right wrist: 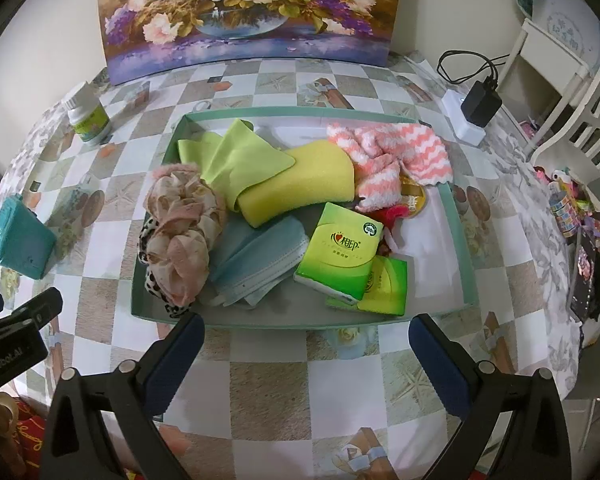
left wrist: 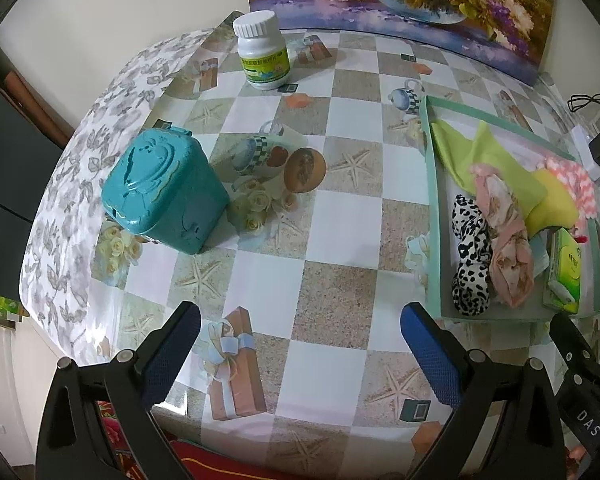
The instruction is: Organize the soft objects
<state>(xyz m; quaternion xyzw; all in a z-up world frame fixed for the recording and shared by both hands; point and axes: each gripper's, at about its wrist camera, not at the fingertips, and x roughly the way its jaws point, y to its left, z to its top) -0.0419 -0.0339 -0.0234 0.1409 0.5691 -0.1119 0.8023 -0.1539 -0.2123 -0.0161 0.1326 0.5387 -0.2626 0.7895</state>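
Observation:
A shallow green-rimmed tray [right wrist: 462, 240] [left wrist: 430, 184] holds the soft things: a lime cloth [right wrist: 232, 152] [left wrist: 476, 152], a yellow sponge [right wrist: 304, 184], a pink-and-white fluffy towel [right wrist: 396, 152], a pink floral scrunchie [right wrist: 180, 232] [left wrist: 504, 240] over a leopard-print one [left wrist: 470, 252], blue face masks [right wrist: 256, 264] and two green tissue packs [right wrist: 340, 252] [left wrist: 564, 272]. My right gripper [right wrist: 306, 344] stands open just in front of the tray's near edge, empty. My left gripper [left wrist: 300, 340] is open over the bare tablecloth, left of the tray, holding nothing.
A teal plastic box [left wrist: 164, 192] [right wrist: 20, 240] and a white pill bottle [left wrist: 262, 52] [right wrist: 86, 116] stand on the checkered tablecloth [left wrist: 340, 240]. A flower painting [right wrist: 244, 8] leans at the back. A charger and power strip [right wrist: 474, 108] lie back right, near a white chair [right wrist: 572, 92].

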